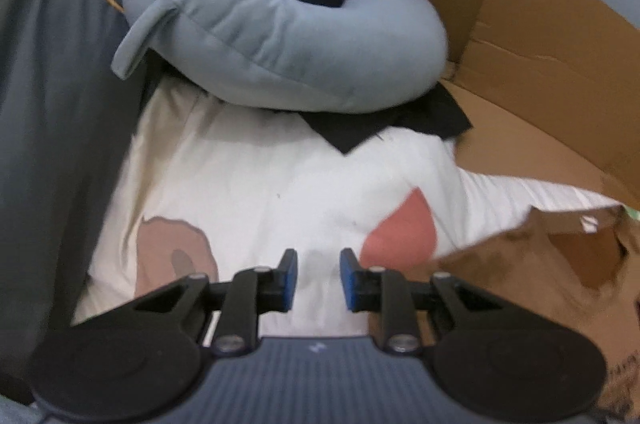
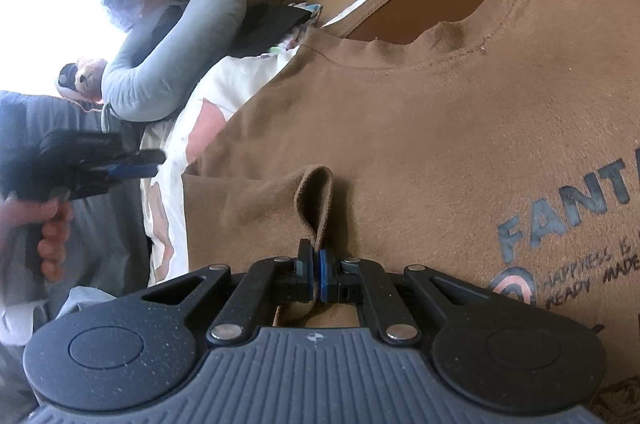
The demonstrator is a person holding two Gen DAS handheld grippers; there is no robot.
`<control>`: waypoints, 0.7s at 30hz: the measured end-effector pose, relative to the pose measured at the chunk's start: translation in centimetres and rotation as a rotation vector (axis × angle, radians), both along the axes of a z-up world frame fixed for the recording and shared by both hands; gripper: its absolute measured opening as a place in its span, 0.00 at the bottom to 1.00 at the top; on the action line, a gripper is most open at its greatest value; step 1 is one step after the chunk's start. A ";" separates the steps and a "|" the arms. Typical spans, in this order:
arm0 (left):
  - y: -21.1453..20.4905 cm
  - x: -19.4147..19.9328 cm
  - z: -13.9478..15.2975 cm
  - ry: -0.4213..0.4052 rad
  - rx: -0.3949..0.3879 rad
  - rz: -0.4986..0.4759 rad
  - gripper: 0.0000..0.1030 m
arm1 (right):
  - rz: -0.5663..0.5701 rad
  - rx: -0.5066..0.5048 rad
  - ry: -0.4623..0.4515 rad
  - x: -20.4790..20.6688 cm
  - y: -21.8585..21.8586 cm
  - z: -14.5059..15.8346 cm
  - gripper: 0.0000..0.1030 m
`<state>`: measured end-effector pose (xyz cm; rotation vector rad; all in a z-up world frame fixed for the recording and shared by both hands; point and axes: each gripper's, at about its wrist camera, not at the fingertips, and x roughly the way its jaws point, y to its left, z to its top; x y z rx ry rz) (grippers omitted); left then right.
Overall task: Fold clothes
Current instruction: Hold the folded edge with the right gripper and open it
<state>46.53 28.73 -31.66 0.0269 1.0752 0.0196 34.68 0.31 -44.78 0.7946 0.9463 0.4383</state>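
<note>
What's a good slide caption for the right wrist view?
Right gripper pinches a fold of the brown T-shirt, while the left gripper hovers open beside it.

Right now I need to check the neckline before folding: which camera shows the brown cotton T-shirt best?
The right wrist view: the brown cotton T-shirt fills it, showing collar, printed lettering and the fold pinched in the right tool. The left wrist view catches only a blurred brown edge at lower right.

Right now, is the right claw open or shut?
Shut: the right claw pinches a fold of the brown T-shirt between its blue pads.
</note>
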 end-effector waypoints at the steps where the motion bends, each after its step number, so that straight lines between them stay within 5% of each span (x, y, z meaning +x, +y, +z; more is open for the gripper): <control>1: -0.4 0.0 -0.3 0.015 -0.012 -0.017 0.23 | -0.003 0.002 0.000 0.0 0.0 0.0 0.03; 11: -2.1 -1.9 -2.9 0.045 -0.075 -0.092 0.20 | -0.039 0.006 0.023 -1.2 -0.1 0.1 0.00; 21: -4.3 -0.3 -5.1 0.046 0.073 -0.156 0.22 | -0.025 -0.015 0.025 -1.5 0.1 0.4 0.00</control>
